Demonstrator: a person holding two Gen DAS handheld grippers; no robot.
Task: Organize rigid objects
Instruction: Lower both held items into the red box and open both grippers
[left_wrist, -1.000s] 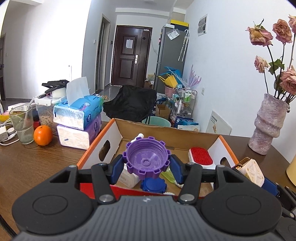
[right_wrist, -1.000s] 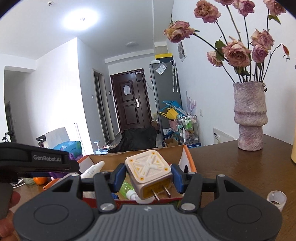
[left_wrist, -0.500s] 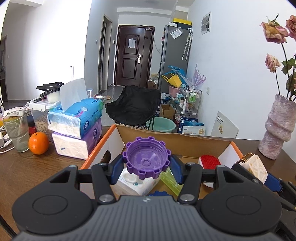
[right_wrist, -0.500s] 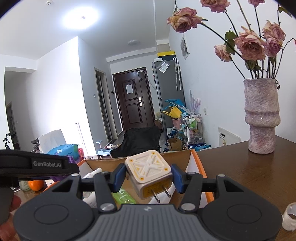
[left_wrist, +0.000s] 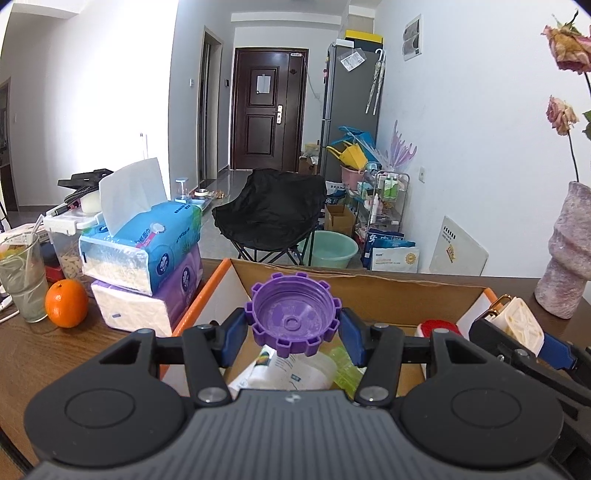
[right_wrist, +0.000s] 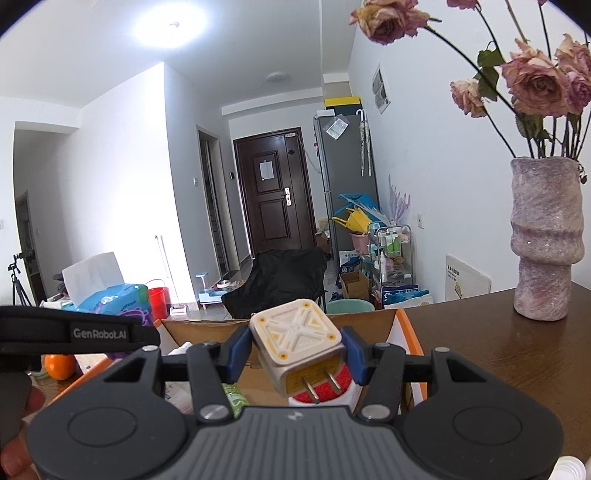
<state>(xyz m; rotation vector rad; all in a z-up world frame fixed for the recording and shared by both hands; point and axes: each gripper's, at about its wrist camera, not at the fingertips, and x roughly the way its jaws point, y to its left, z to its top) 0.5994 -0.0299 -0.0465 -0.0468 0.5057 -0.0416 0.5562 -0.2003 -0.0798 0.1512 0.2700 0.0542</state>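
Note:
My left gripper (left_wrist: 293, 325) is shut on a purple notched bottle cap (left_wrist: 293, 318), held over the near part of an open cardboard box (left_wrist: 369, 286) with orange edges. Inside the box lie a white bottle (left_wrist: 291, 373), a green item (left_wrist: 345, 367) and a red-topped item (left_wrist: 437, 326). My right gripper (right_wrist: 297, 350) is shut on a cream square plug charger (right_wrist: 299, 341), prongs toward the camera, over the same box (right_wrist: 400, 328). In the left wrist view the right gripper and charger (left_wrist: 521, 326) show at the box's right side.
Stacked tissue packs (left_wrist: 144, 266), an orange (left_wrist: 66, 303) and a glass (left_wrist: 22, 275) stand left of the box on the brown wooden table (left_wrist: 44, 354). A pink vase (right_wrist: 545, 236) of dried roses stands right. A small white cap (right_wrist: 570, 470) lies near the right gripper. A hand (right_wrist: 16, 424) shows at the left.
Both grippers have moved forward over the box, still holding the cap and the charger. The box contents have slid nearer and lower in view, and the vase has shifted right.

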